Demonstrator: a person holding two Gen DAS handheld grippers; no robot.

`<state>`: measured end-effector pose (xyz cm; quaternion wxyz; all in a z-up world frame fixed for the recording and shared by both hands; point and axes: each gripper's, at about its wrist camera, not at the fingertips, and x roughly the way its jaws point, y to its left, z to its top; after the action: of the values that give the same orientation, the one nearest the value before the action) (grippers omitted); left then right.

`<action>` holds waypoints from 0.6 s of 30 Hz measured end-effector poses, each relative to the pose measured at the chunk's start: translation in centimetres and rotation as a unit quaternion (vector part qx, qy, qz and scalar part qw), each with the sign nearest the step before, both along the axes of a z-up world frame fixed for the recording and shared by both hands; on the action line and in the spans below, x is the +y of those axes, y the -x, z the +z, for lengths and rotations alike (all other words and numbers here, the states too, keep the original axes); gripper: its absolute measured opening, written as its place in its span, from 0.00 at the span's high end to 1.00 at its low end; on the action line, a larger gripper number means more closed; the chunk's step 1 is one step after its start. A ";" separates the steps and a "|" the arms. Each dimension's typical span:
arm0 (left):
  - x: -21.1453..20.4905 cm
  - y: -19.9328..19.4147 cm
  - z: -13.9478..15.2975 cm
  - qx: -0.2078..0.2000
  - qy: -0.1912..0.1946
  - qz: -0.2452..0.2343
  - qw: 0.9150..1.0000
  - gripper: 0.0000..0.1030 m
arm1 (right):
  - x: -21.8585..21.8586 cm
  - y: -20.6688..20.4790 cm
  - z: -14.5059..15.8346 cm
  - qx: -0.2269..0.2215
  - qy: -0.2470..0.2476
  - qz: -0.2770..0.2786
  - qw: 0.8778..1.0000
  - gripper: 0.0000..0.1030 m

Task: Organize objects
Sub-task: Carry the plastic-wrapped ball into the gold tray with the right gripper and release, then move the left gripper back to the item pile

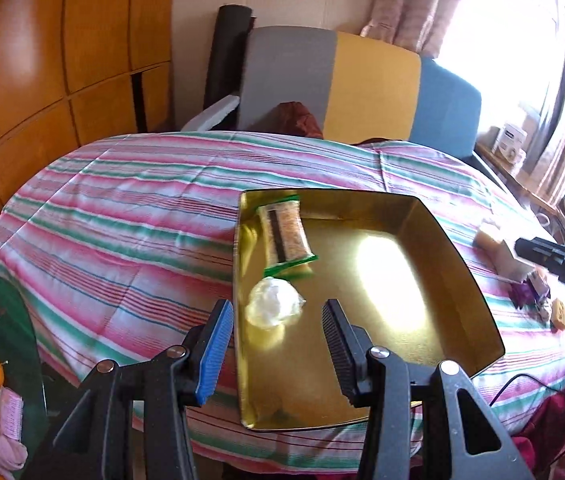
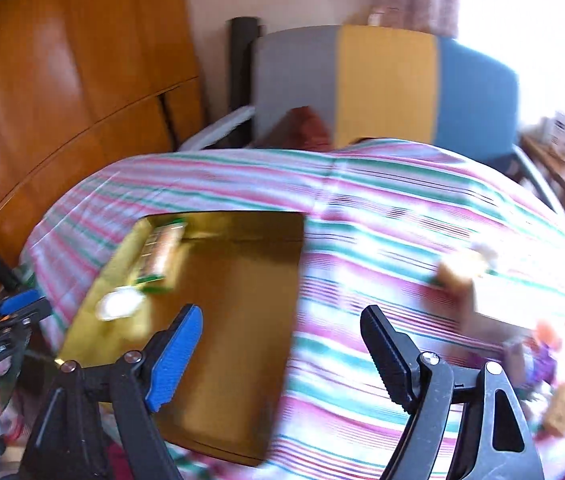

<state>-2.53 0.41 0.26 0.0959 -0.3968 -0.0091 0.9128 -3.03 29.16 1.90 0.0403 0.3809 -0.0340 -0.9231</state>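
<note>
A gold metal tray (image 1: 458, 272) lies on the striped tablecloth. In it are a green-edged snack packet (image 1: 287, 236) and a clear-wrapped white item (image 1: 272, 307). My left gripper (image 1: 278, 336) is open and empty, just above the white item at the tray's near left side. My right gripper (image 2: 282, 356) is open and empty over the tray's right edge (image 2: 298, 280); that view is blurred. Loose items lie right of the tray: a tan packet (image 2: 460, 270), a purple item (image 2: 540, 364) and a small yellow-brown snack (image 2: 560, 408).
The striped cloth (image 1: 130, 216) covers a table. A grey, yellow and blue chair back (image 1: 362, 84) stands behind it, wooden cabinets (image 1: 42, 80) to the left. A green side surface (image 1: 6, 340) with an orange and small items is at lower left.
</note>
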 end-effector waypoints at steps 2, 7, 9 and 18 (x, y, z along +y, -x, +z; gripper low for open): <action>0.6 0.1 0.1 -0.001 0.000 -0.008 1.000 0.54 | 2.8 -0.6 0.2 0.003 -0.001 -0.031 1.000 0.18; 2.7 0.2 0.1 -0.006 0.004 -0.033 0.999 0.54 | 9.8 -2.2 0.8 0.013 -0.001 -0.112 0.994 0.14; 3.5 0.1 0.1 -0.008 0.004 -0.043 0.999 0.54 | 13.0 -3.0 0.9 0.016 0.005 -0.151 0.988 0.13; 7.7 -0.2 0.2 -0.013 0.017 -0.092 0.996 0.54 | 24.9 -6.8 -1.3 0.024 0.059 -0.315 0.947 0.11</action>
<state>-2.33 8.08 0.41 0.1726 -0.4091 0.0421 0.8950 3.78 54.09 0.58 -0.2290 0.3258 -0.2058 -0.8939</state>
